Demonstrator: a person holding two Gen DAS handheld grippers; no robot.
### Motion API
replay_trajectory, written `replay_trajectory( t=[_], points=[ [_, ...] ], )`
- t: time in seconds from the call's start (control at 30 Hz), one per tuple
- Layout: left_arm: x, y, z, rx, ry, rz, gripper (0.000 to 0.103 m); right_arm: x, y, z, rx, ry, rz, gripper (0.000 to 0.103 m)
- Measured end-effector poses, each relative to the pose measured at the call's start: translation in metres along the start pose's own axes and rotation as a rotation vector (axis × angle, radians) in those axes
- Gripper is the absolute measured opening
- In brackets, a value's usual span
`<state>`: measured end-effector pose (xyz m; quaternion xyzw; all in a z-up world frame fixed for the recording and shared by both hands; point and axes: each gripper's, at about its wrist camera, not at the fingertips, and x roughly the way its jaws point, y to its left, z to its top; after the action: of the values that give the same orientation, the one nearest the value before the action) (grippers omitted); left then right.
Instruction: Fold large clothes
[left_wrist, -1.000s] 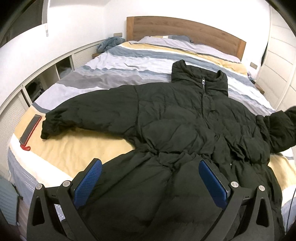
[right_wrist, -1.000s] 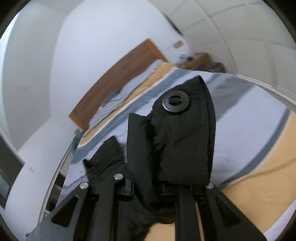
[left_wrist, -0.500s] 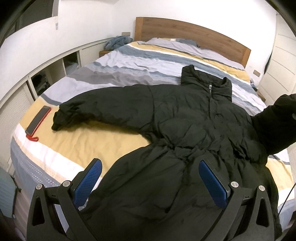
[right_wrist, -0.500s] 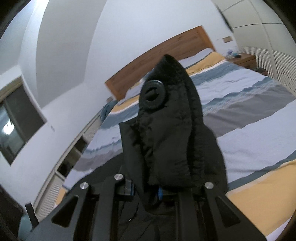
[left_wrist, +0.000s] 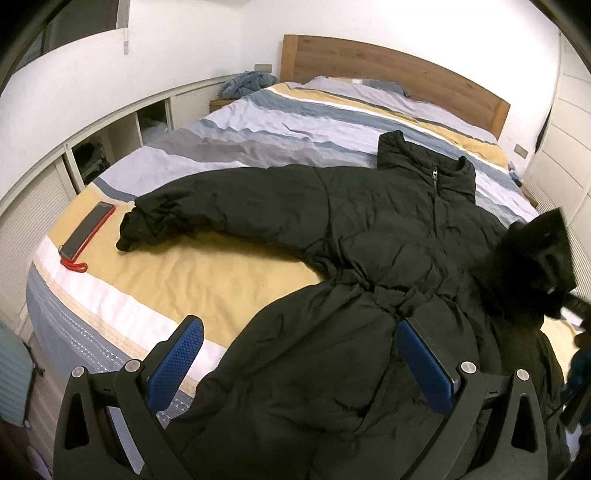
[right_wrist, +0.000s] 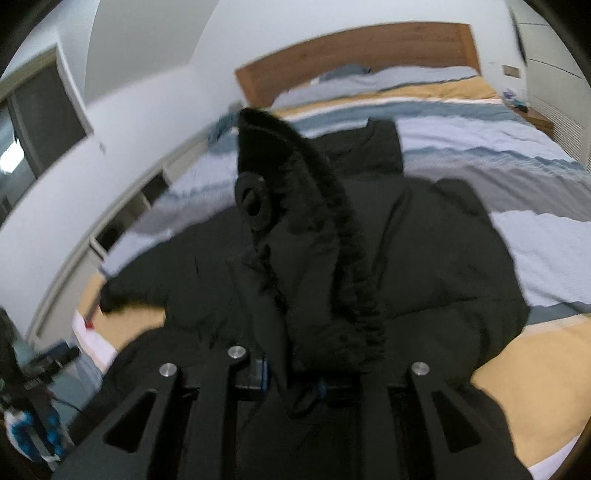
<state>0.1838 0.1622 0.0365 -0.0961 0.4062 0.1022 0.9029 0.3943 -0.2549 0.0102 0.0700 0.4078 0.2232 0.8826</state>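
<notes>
A large black puffer jacket (left_wrist: 369, 236) lies face up on the bed, collar toward the headboard, zipper shut. Its left sleeve (left_wrist: 177, 210) is spread out toward the bed's left edge. My left gripper (left_wrist: 301, 365) is open, with blue pads (left_wrist: 173, 362), and hovers over the jacket's lower hem without touching it. My right gripper (right_wrist: 291, 384) is shut on the jacket's right sleeve cuff (right_wrist: 303, 236), which stands up in front of its camera above the jacket body (right_wrist: 443, 258). That lifted cuff also shows in the left wrist view (left_wrist: 532, 258).
The bed has a striped grey, blue and yellow duvet (left_wrist: 229, 280) and a wooden headboard (left_wrist: 388, 66). A phone in a red case (left_wrist: 86, 230) lies near the bed's left corner. Low white shelving (left_wrist: 74, 155) runs along the left wall. Wardrobe doors (left_wrist: 565, 122) stand at the right.
My right gripper has carried the sleeve cuff up and inward, over the jacket's body. My left gripper has drifted slightly, staying open above the hem.
</notes>
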Motion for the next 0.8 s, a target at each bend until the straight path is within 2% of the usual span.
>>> replay_trajectory(
  t=[0.2, 0.27, 0.33, 0.43, 0.57, 0.67, 0.8],
  points=[
    [0.001, 0.002, 0.000, -0.004, 0.006, -0.011, 0.102, 0.035, 0.021, -0.029, -0.098, 0.110, -0.072, 0.021],
    [0.000, 0.002, 0.000, -0.004, 0.004, -0.014, 0.102, 0.041, 0.026, -0.033, -0.106, 0.130, -0.072, 0.026],
    [-0.002, 0.001, -0.001, -0.005, 0.002, -0.015, 0.102, 0.046, 0.032, -0.035, -0.110, 0.143, -0.049, 0.046],
    [-0.005, 0.001, -0.002, -0.005, -0.001, -0.014, 0.102, 0.048, 0.045, -0.041, -0.163, 0.155, -0.061, 0.054],
    [-0.011, -0.003, -0.002, -0.012, -0.011, -0.033, 0.102, 0.043, 0.057, -0.044, -0.183, 0.153, -0.050, 0.055],
    [-0.017, -0.010, -0.003, -0.011, -0.017, -0.086, 0.102, 0.032, 0.061, -0.044, -0.186, 0.142, -0.025, 0.055],
    [-0.022, -0.032, -0.003, 0.040, 0.001, -0.101, 0.102, 0.019, 0.068, -0.046, -0.198, 0.133, 0.031, 0.055]
  ],
)
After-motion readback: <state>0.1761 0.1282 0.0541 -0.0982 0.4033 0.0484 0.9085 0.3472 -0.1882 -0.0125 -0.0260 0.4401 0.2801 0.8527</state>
